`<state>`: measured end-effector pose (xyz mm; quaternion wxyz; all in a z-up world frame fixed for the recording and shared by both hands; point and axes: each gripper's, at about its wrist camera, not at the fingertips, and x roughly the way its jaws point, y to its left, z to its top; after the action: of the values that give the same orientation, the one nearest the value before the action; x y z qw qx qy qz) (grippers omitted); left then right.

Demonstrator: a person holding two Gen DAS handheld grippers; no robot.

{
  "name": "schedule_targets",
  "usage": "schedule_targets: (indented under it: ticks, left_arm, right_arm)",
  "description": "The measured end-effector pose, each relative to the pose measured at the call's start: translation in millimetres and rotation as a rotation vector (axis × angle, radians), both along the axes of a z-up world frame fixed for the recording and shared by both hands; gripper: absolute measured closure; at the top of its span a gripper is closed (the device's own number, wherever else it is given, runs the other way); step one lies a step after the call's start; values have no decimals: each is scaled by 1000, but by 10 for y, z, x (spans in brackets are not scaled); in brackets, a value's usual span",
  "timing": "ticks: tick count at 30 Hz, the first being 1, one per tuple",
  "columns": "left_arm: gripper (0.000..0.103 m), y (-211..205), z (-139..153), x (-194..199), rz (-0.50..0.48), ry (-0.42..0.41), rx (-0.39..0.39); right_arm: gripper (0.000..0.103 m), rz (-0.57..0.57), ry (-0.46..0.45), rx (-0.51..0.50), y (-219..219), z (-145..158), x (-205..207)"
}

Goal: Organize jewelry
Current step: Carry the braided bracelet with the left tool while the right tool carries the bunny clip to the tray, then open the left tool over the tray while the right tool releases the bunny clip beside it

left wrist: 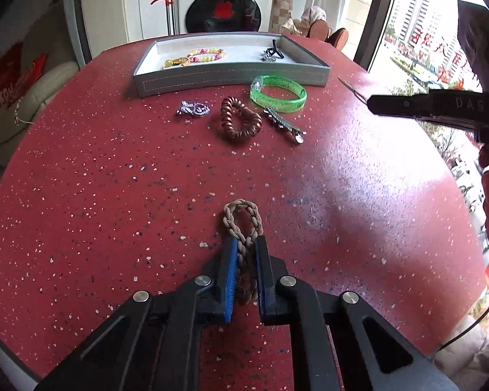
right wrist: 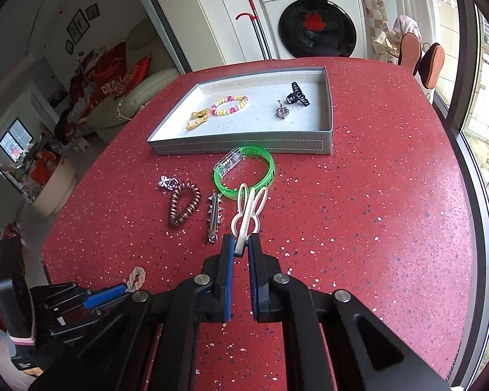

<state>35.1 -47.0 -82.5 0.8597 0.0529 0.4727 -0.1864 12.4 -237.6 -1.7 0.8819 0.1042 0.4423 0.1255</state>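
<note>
Beige braided cord is lying on the red speckled table, with its near end sitting between the narrowed pads of the left gripper, which are pressing on it. The right gripper is pinching a white rabbit-shaped clip at its base, ears pointing away. Farther out, a copper coil tie, a spiked silver barrette and a silver charm are lying apart on the table. A green bangle is resting just beside the grey tray. The tray is holding a bead bracelet, a gold piece, a pendant and a black claw clip.
</note>
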Motion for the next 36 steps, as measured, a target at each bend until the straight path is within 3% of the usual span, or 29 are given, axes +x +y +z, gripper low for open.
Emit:
schedule_targets:
  ticks: [14,23,36]
  left_arm:
    - [74,145,690,292,47,-96,-80]
    - [74,122,1036,1013,78,-161,-98]
    - [74,-96,853,2045,98,-121,-26]
  right_arm:
    - [94,5,-25,-8,-48,190,434]
    - [94,29,-17,-9,-10,286,1030]
    - [94,51,52,-14,100,22,1887]
